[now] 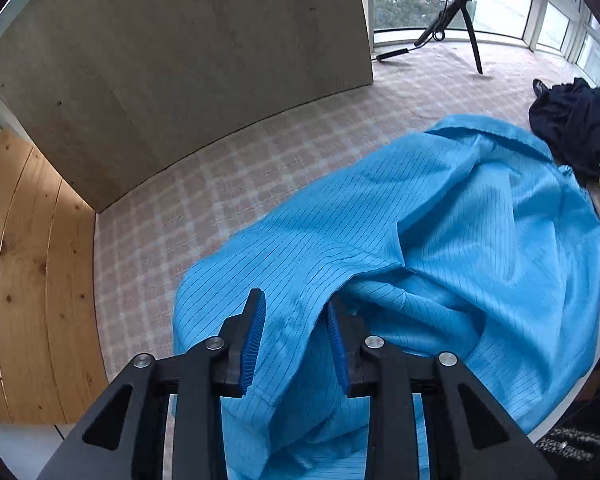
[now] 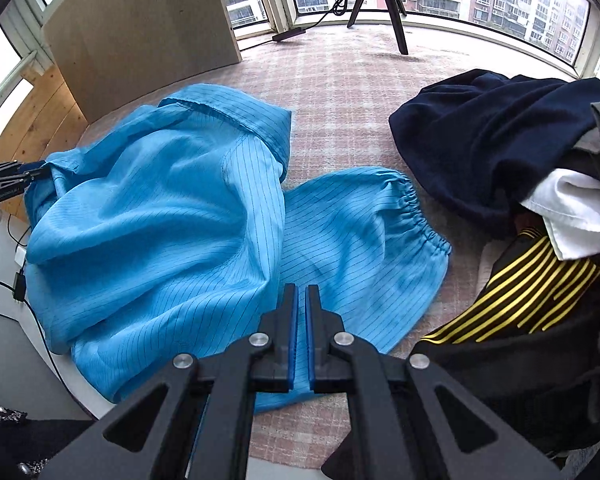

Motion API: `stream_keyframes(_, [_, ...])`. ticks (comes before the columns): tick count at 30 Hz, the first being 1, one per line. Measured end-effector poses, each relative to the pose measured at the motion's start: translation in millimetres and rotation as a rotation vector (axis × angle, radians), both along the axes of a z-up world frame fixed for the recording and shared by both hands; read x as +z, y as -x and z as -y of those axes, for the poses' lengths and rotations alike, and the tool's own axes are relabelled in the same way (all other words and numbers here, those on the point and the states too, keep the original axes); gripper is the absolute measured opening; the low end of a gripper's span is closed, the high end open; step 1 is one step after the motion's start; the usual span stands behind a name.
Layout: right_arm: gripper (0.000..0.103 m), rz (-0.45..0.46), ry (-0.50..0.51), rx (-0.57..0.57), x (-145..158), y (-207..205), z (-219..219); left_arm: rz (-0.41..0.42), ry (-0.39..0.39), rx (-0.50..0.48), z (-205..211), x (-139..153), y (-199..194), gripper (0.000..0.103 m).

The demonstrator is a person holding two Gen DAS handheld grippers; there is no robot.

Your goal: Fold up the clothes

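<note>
- The left claw [image 1: 296,336] stands spread, a fold of the blue garment [image 1: 440,240] between its pads, unpinched.
- The right claw [image 2: 302,334] is pressed together over the sleeve, seemingly holding nothing.
- The garment lies crumpled on the table [image 2: 340,92].
- One thin, soft, slippery piece; the hem or elastic cuff [image 2: 416,208] looks best to grip.
- Beside it sits one pile of dark clothes [image 2: 500,140].

Blue pinstriped garment [image 2: 160,216], pink-checked cloth [image 2: 340,92]
</note>
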State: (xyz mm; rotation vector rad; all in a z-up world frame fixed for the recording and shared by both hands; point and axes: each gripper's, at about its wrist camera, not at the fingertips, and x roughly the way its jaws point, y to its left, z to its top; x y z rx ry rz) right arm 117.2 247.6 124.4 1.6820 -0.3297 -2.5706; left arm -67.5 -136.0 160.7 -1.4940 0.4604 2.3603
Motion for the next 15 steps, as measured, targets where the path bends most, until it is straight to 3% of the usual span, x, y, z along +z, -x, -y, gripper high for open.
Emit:
stream_keyframes(1, [0.009, -0.002, 0.016, -0.008, 0.0, -0.1, -1.5, -0.009, -0.015, -0.034, -10.7, 3.4, 0.5, 0.049])
stream_keyframes(2, [0.018, -0.005, 0.032, -0.017, 0.0, -0.2, -3.0, -0.022, -0.011, -0.083, -26.3, 3.4, -0.1, 0.057])
stream_keyframes(3, [0.026, -0.007, 0.048, -0.025, 0.0, -0.2, -4.6, -0.034, -0.007, -0.132, -41.9, 3.5, -0.7, 0.073])
stream_keyframes(5, [0.03, -0.012, 0.08, -0.041, 0.0, -0.4, -7.6, -0.049, 0.015, -0.228, -72.6, -1.4, -0.7, 0.077])
stream_keyframes(8, [0.032, -0.011, 0.119, -0.049, -0.3, -2.5, -9.3, -0.029, 0.149, -0.334, -112.8, -37.8, 6.0, 0.077])
stream_keyframes(9, [0.037, -0.011, 0.122, -0.055, -0.7, -3.2, -9.6, -0.022, 0.208, -0.348, -120.2, -53.5, 10.8, 0.072])
stream_keyframes(11, [0.044, -0.016, 0.131, -0.056, -0.6, -5.4, -11.6, 0.056, 0.247, -0.338, -122.7, -79.5, 23.6, 0.03])
stream_keyframes(12, [0.047, -0.022, 0.139, -0.053, -0.5, -6.8, -12.6, 0.102, 0.245, -0.323, -120.1, -88.2, 30.0, 0.004])
stream_keyframes(13, [0.048, -0.028, 0.148, -0.051, -0.6, -8.2, -13.2, 0.121, 0.233, -0.3, -114.6, -89.6, 35.4, 0.0])
stream_keyframes(15, [0.053, -0.037, 0.171, -0.04, -1.2, -9.6, -13.9, 0.073, 0.186, -0.253, -98.5, -68.4, 40.4, 0.0])
